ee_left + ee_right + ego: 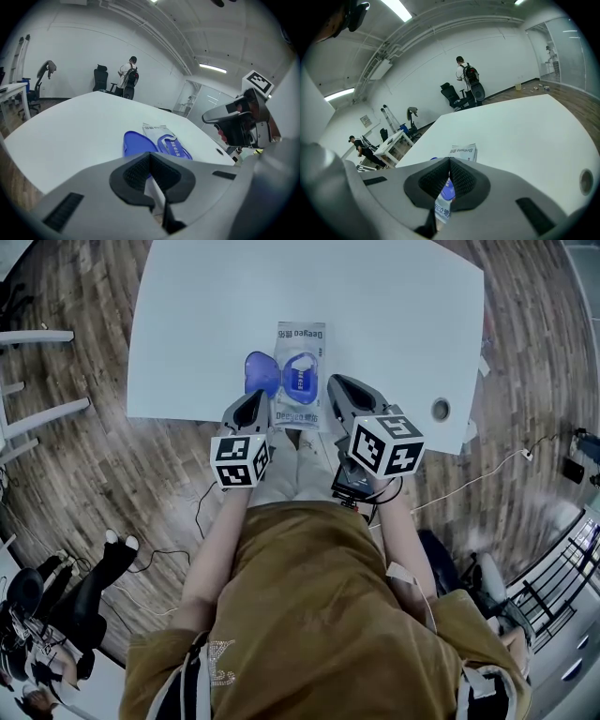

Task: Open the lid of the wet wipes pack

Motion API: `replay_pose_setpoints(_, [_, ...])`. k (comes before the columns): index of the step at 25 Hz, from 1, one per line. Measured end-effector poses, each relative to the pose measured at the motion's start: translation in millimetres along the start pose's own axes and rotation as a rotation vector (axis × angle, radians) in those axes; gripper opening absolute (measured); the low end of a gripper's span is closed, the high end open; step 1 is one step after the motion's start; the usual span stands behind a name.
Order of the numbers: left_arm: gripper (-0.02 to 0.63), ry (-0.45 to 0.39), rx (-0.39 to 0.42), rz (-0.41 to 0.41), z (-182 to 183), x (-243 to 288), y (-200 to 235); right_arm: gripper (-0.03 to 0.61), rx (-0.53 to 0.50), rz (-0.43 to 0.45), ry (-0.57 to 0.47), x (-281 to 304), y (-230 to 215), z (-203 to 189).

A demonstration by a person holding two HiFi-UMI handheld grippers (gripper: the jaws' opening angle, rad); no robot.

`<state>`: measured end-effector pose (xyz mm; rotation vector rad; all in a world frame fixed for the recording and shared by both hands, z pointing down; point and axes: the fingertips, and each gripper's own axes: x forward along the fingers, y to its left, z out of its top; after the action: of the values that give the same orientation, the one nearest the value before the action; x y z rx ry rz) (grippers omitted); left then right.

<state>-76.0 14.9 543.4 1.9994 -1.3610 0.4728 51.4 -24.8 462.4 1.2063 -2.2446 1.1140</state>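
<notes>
Office chair (100, 78) beyond wipes pack (165, 140) escapes head view.

The white counter (216, 324) stands on a wood floor (84, 456). A wipes pack (300, 338) lies flat near its front edge, lengthwise away from the person. Its blue lid (262, 372) is flipped open to the left, resting on the counter. A round hole (441, 410) sits near the front right corner.

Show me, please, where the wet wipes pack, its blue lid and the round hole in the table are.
wet wipes pack (300, 377), head view, on the blue ring at its middle.
blue lid (262, 373), head view, middle of the flipped-open flap.
round hole (441, 410), head view, its dark centre.
</notes>
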Motion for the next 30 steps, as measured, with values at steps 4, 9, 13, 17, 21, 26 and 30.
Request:
replay_pose_setpoints(4, [0.002,-0.040,0.006,0.006,14.1,-4.8,-1.4,0.011,-0.026,-0.023,-0.059,-6.9,-3.0,10.5])
replay_pose_setpoints(9, [0.002,-0.115,0.063,0.007,45.9,-21.6,-11.5,0.011,-0.106,-0.051,-0.166,-28.6,3.6,30.2])
replay_pose_setpoints(13, [0.002,-0.179,0.120,0.005,69.1,-48.9,-31.2,0.011,-0.179,-0.070,-0.251,-62.6,17.5,46.0])
replay_pose_setpoints(17, [0.002,-0.259,0.187,0.022,98.5,-65.0,-40.2,0.011,-0.249,-0.052,-0.318,-83.4,29.7,66.7])
replay_pose_setpoints(21, [0.002,-0.346,0.205,0.043,125.6,-84.0,-46.8,0.011,-0.347,-0.063,-0.404,-107.4,37.7,84.9])
replay_pose_setpoints(26, [0.002,-0.449,0.308,0.083,155.2,-119.6,-65.3,0.011,-0.416,-0.074,-0.510,-137.7,43.9,98.1])
replay_pose_setpoints(30, [0.002,-0.536,0.315,0.092,178.3,-146.7,-76.3,0.011,-0.445,-0.103,-0.600,-159.5,49.8,105.7])
